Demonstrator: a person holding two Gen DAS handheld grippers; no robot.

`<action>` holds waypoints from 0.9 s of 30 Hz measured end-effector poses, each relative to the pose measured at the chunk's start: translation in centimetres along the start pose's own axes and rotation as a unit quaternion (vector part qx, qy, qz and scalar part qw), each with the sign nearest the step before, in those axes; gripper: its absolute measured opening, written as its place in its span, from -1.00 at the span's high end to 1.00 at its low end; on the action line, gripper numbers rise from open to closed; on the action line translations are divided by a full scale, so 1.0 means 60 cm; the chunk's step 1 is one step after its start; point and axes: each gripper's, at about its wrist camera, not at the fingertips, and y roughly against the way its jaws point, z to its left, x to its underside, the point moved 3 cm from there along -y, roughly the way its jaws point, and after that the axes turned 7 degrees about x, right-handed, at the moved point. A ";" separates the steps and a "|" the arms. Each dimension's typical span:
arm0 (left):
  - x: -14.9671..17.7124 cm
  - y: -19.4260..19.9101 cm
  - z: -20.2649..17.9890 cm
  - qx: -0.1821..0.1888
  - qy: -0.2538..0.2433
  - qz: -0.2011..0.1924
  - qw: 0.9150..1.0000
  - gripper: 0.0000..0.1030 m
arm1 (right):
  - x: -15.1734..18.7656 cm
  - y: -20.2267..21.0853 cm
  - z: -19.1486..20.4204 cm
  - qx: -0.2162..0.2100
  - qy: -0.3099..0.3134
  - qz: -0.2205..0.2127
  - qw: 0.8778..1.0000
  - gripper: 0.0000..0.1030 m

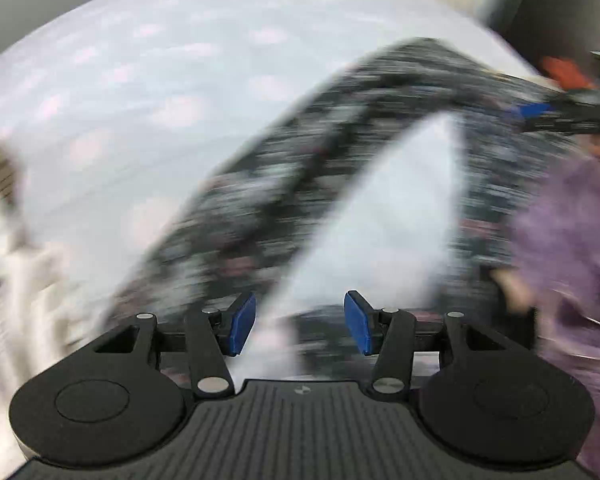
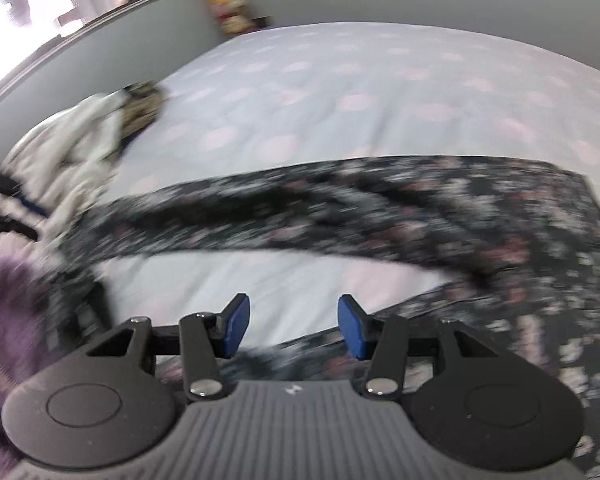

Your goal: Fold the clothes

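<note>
Dark floral trousers lie spread on a bed with a pale spotted sheet, the two legs forming an open V. My left gripper is open and empty, just above the lower ends of the legs. In the right wrist view the trousers stretch across the sheet, with the waist part at the right. My right gripper is open and empty, over the sheet between the legs. Both views are motion blurred. The right gripper's blue pad also shows far right in the left view.
A heap of white clothes lies at the bed's left side, also in the left wrist view. A purple garment is at the right of the left view and lower left of the right view. A grey wall stands behind.
</note>
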 end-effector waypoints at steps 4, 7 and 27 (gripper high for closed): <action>0.013 -0.030 0.118 -0.114 0.090 0.006 0.989 0.09 | -0.024 -0.021 -0.062 0.051 -0.035 -0.001 0.998 -0.03; 0.029 -0.062 0.185 -0.128 0.159 0.017 0.979 0.09 | -0.041 -0.044 -0.101 0.077 -0.054 0.001 0.996 -0.03; 0.012 -0.174 0.218 -0.134 0.242 0.066 0.959 0.24 | -0.199 -0.244 -0.452 0.264 -0.132 -0.001 0.955 -0.27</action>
